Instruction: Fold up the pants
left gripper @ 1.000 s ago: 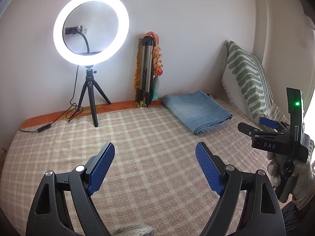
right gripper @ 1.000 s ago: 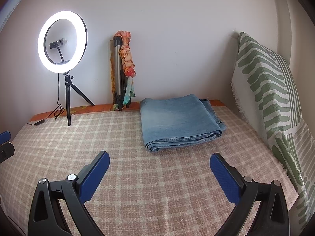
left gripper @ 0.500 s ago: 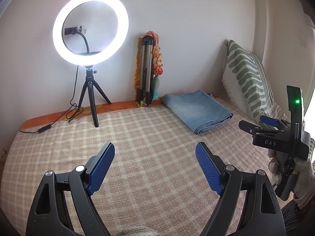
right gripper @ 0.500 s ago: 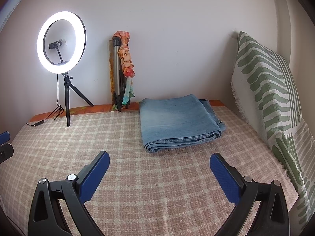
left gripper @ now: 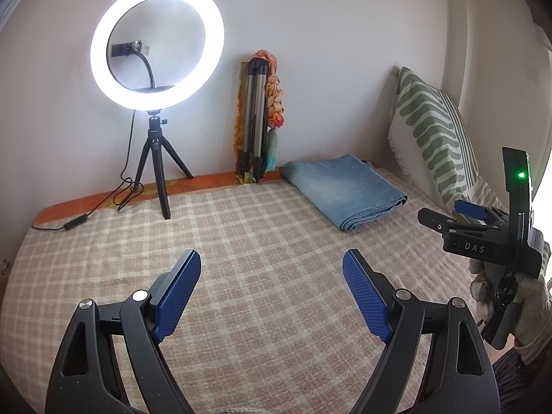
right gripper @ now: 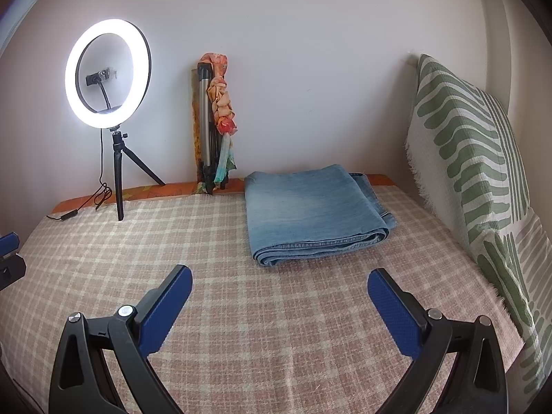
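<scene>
Nothing changed over the last second. Pants (right gripper: 310, 217) lie folded on bed (right gripper: 241, 310); left gripper (left gripper: 270, 289) and right gripper (right gripper: 277, 305) released, empty. Task looks finished.

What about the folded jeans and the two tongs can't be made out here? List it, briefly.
- Folded jeans: underside and inner layers hidden by the top fold in both views, so the fold count is unclear.
- Right tongs: in the left wrist view seen side-on at the frame's right edge; the gap cannot be judged there.
- Left tongs: cut off by the right wrist view's left edge.
</scene>
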Motion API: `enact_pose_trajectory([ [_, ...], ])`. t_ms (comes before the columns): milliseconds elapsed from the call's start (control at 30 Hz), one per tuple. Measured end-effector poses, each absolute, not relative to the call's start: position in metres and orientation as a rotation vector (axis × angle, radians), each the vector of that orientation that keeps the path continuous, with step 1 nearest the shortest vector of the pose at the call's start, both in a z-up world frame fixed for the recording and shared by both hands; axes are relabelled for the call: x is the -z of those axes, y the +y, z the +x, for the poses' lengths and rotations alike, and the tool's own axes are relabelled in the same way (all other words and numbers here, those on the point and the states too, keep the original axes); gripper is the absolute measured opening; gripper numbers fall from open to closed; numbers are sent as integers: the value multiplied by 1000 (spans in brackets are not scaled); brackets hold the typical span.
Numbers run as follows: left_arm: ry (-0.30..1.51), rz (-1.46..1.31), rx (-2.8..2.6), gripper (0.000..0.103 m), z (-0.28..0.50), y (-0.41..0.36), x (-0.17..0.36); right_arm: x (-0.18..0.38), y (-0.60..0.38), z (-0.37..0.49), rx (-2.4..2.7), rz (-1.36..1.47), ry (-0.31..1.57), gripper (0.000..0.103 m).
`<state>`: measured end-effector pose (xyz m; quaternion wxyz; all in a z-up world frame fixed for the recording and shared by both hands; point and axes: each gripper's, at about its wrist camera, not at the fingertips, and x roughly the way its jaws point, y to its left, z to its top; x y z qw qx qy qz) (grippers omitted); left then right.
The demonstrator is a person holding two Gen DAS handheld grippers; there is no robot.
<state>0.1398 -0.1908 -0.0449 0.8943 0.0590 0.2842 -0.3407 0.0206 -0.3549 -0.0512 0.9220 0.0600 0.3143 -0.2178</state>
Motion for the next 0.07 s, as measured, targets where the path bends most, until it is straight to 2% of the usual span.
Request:
enact_pose_trajectory([
  [67, 585, 131, 703, 85, 140, -191, 45, 51, -355, 21, 445, 124, 646, 103],
])
